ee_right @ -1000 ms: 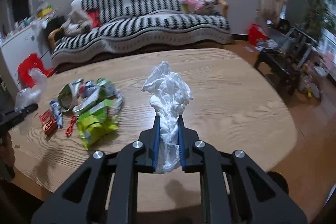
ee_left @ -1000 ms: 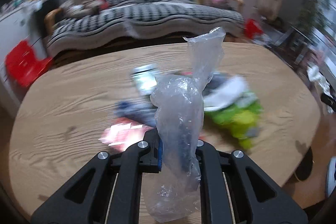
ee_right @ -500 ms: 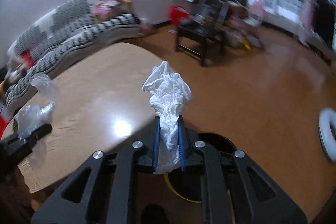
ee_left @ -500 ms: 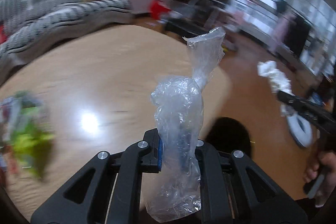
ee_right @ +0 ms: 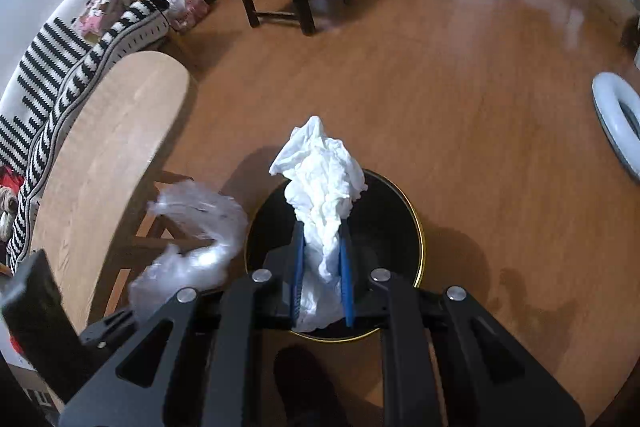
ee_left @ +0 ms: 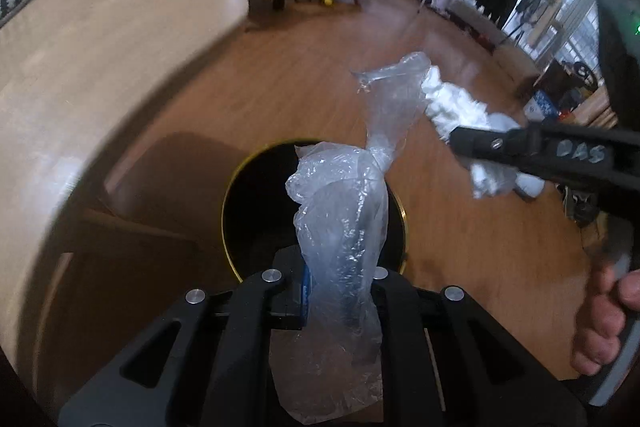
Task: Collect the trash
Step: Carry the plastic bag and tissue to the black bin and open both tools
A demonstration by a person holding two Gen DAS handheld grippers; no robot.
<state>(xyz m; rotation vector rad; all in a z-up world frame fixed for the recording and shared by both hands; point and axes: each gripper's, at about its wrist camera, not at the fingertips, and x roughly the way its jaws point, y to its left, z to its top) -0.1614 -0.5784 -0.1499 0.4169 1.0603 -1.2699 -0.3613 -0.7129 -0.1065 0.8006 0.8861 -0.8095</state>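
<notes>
Over the black bin (ee_right: 404, 223): left gripper (ee_left: 340, 283) clamped on clear plastic bag (ee_left: 344, 211), right gripper (ee_right: 322, 263) clamped on white tissue (ee_right: 324, 195); light, clingy, likely to drift past the rim.

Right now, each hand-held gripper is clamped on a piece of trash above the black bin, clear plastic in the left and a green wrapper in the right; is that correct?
Not quite: the right hand-held gripper holds a crumpled white tissue, not a green wrapper, as the right wrist view shows. The rest stands: the left hand-held gripper is clamped on the clear plastic, and both are above the black bin.
</notes>
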